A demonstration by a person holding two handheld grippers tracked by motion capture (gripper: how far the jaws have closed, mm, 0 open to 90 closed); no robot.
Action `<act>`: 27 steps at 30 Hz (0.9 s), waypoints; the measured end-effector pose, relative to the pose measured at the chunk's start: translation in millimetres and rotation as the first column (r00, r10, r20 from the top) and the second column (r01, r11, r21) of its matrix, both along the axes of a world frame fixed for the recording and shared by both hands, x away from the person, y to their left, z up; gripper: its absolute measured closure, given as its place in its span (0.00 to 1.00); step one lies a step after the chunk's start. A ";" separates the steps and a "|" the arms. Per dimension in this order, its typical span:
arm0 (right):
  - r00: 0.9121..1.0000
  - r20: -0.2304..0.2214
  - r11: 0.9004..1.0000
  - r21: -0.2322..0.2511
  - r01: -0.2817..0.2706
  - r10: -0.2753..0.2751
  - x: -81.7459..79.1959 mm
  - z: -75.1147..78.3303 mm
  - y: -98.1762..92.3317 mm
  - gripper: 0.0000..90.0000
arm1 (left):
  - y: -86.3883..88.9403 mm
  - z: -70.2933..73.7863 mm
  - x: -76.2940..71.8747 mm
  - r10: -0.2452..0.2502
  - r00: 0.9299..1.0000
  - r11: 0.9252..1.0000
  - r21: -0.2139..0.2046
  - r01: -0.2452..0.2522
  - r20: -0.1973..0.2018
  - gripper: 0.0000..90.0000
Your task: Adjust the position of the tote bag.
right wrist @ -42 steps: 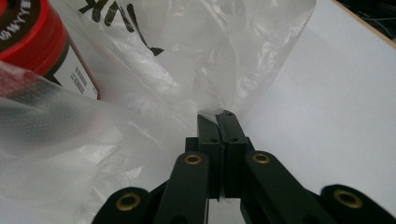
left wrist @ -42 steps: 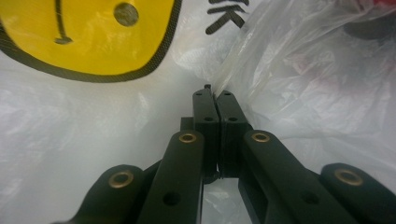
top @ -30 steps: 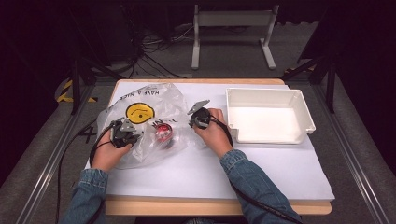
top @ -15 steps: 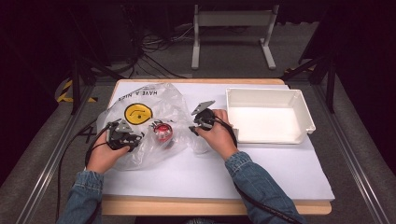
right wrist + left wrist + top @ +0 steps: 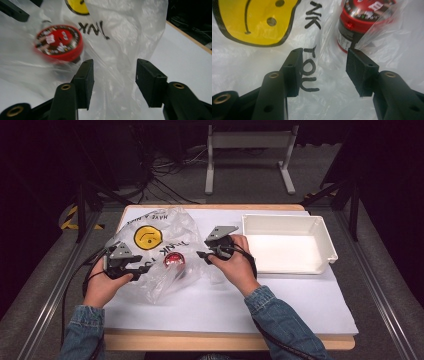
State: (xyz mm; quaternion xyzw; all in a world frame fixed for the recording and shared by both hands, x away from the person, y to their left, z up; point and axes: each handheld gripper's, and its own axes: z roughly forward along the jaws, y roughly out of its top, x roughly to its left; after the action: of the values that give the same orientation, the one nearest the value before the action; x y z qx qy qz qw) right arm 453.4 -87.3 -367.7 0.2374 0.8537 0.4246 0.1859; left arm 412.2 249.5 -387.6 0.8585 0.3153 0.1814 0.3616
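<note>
Plastic bag (image 5: 165,255), clear with a yellow smiley face and black lettering, lies crumpled on the left half of the tabletop (image 5: 300,305), reaching up to the far edge. Inside it stands a red-lidded container (image 5: 174,260), visible through the film, roughly midway between the near and far edges. Left gripper (image 5: 142,268) is at the bag's left side, toward the left edge of the tabletop; its jaws have just been opening and stand spread, with bag film lying beneath and between them but not pinched. Right gripper (image 5: 202,256) is at the bag's right side; its jaws have likewise just been opening and stand apart, a loose fold of film rising between them, unpressed. A white tray (image 5: 327,237) sits at the far right corner, well apart from the bag.
</note>
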 end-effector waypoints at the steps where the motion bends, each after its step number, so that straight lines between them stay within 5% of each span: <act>1: 1.000 0.011 1.000 0.015 -0.008 0.008 -2.3 2.8 1.4 0.59 | -0.2 2.9 -1.9 0.002 1.000 1.000 -0.010 -0.002 0.007 0.54; 6: 0.998 -0.013 0.994 0.095 -0.062 0.064 -9.8 9.1 14.8 0.65 | -4.3 14.2 -9.3 -0.015 0.999 0.999 -0.041 0.016 0.028 0.52; 10: 0.993 -0.072 0.984 0.159 -0.082 0.094 -11.0 1.3 29.2 0.41 | -12.1 19.9 -14.4 -0.055 0.998 0.997 -0.047 0.056 0.027 0.44; 16: 0.993 -0.055 0.965 0.246 -0.088 0.104 -10.6 2.2 43.5 0.25 | -19.7 26.9 -20.9 -0.087 0.996 0.995 -0.039 0.088 0.026 0.39; 21: 0.995 -0.054 0.970 0.231 -0.073 0.088 -5.7 3.1 56.1 0.24 | -22.8 27.2 -22.4 -0.099 0.995 0.995 -0.025 0.100 0.021 0.36; 27: 0.991 -0.120 0.982 0.187 -0.028 0.052 1.2 -10.8 77.1 0.23 | -25.5 27.6 -24.3 -0.119 0.993 0.993 -0.009 0.119 0.010 0.33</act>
State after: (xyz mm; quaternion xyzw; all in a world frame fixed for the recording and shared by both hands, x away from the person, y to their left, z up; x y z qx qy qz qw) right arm 454.6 -10.2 -378.5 0.2625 0.8250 0.4902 0.1008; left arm 387.9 224.0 -360.0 0.8731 0.2629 0.1619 0.3774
